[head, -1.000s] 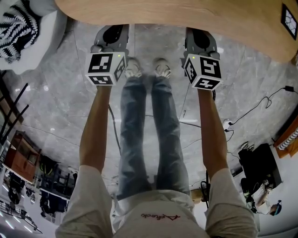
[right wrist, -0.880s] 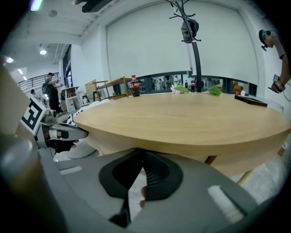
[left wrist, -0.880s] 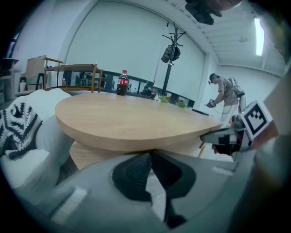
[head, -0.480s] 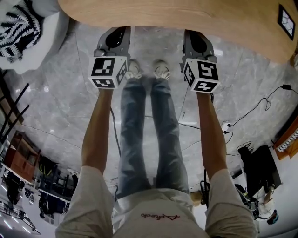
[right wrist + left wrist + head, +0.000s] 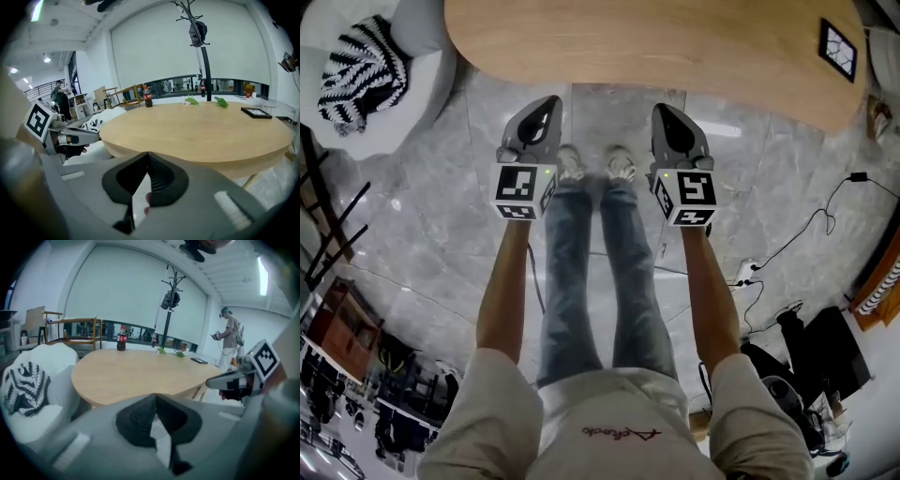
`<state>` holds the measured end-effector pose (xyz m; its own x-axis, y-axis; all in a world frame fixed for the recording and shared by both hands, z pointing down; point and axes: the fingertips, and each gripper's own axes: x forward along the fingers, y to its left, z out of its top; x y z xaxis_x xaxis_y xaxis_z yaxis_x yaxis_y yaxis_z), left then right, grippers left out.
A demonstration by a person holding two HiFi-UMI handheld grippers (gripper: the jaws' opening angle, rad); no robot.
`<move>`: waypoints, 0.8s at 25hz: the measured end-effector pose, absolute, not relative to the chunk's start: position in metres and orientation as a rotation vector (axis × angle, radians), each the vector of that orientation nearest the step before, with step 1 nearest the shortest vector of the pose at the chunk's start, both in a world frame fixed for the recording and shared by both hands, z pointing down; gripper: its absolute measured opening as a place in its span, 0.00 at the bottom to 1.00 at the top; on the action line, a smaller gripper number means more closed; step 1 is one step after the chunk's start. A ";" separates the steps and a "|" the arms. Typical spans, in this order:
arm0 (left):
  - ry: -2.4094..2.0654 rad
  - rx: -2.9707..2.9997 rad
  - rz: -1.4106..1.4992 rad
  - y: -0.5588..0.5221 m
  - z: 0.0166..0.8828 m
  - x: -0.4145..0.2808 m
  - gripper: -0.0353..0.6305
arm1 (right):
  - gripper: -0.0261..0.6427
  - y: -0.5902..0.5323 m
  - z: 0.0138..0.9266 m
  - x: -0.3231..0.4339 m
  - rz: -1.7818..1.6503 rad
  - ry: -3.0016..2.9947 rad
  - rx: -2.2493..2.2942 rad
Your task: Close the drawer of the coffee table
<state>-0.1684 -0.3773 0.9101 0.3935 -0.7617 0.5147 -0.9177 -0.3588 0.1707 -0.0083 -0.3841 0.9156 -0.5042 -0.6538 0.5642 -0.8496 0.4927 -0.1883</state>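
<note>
seemingly for a push rather than a grasp, the left tongs and right tongs were both pressed together and empty, side by side just short of the oval wooden surface. its drawer showed in no view, likely tucked under that edge. grey marble floor lay below, with a white armchair to the left.

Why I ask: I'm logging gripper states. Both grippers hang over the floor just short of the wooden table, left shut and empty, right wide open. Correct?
No: the right gripper is also shut and empty, jaws meeting at the tips, as the right gripper view shows. The left gripper and the table are as you say.
</note>
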 end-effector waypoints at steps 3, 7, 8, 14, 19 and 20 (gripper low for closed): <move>-1.458 2.241 0.464 -0.380 0.871 -0.166 0.06 | 0.05 -0.388 0.873 -0.014 0.606 -2.358 1.248; -1.479 2.259 0.438 -0.384 0.818 -0.164 0.06 | 0.05 -0.396 0.818 -0.022 0.577 -2.394 1.261; -1.484 2.264 0.432 -0.385 0.805 -0.164 0.06 | 0.04 -0.398 0.804 -0.023 0.567 -2.405 1.261; -1.485 2.330 0.413 -0.392 0.726 -0.164 0.06 | 0.05 -0.407 0.724 -0.035 0.521 -2.456 1.292; -1.511 2.350 0.382 -0.388 0.660 -0.170 0.06 | 0.05 -0.395 0.664 -0.045 0.524 -2.465 1.324; -1.520 2.350 0.370 -0.386 0.647 -0.171 0.06 | 0.05 -0.391 0.652 -0.047 0.527 -2.467 1.325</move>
